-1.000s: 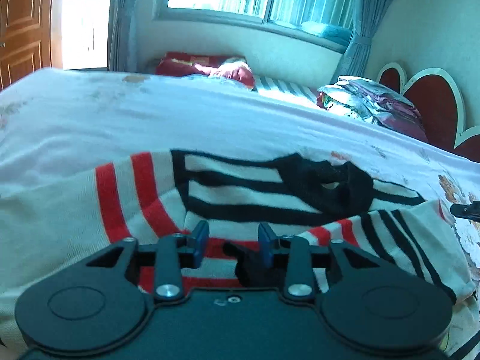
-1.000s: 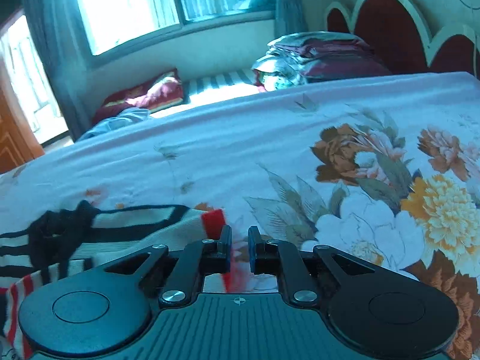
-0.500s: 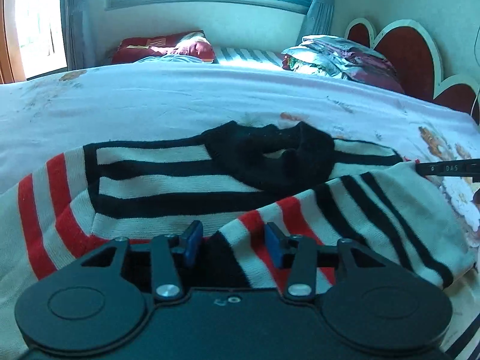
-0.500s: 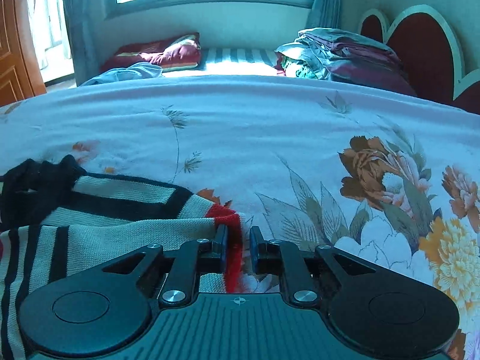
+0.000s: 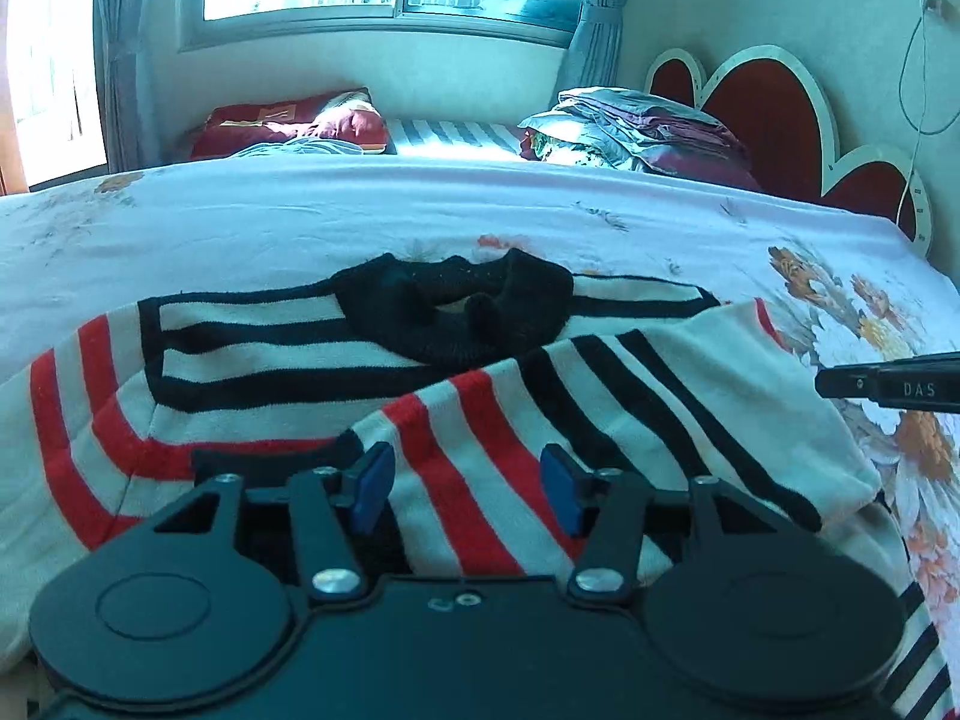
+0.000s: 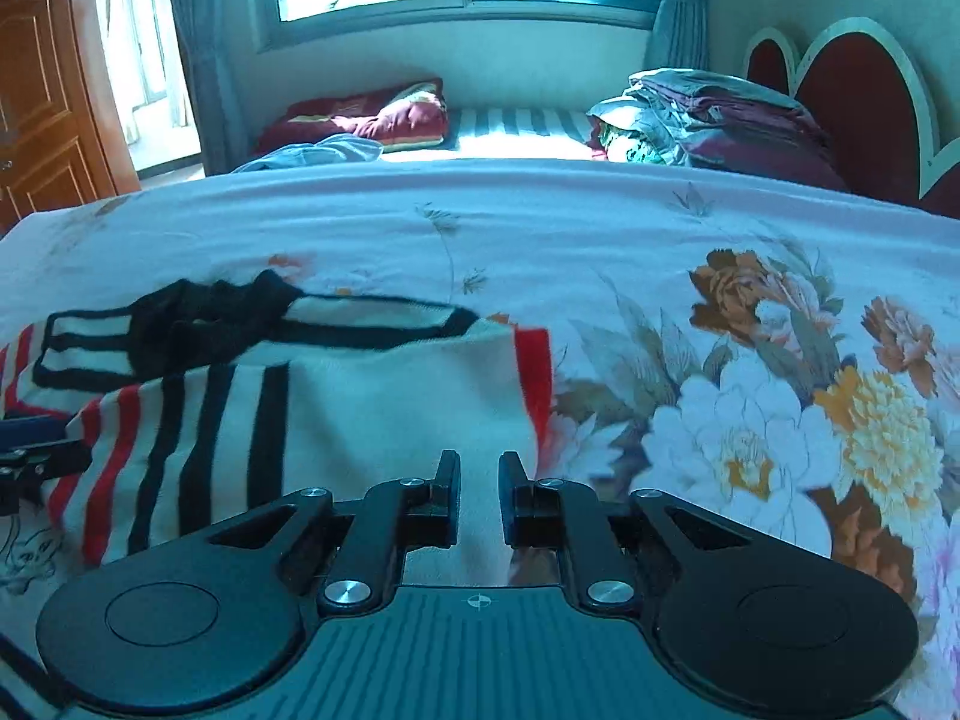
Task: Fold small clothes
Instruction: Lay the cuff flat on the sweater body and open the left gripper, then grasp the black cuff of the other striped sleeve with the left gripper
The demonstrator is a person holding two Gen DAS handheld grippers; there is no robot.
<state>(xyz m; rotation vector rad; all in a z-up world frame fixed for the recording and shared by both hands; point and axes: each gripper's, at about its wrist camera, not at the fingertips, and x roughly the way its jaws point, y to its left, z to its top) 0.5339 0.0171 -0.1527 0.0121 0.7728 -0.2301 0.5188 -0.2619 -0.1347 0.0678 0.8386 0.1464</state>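
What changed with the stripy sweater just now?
The left gripper has just been opening; the folded sleeve lies loose between its fingers. The red cuff, earlier pinched by the right gripper, now lies ahead of its fingers. The sweater stays on the bed.

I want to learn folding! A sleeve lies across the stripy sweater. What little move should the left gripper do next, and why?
Probably lift the left gripper back, clear of the sleeve. Its jaws have just been opening, and the sleeve lies loose between them, already across the sweater, so that fold looks placed.
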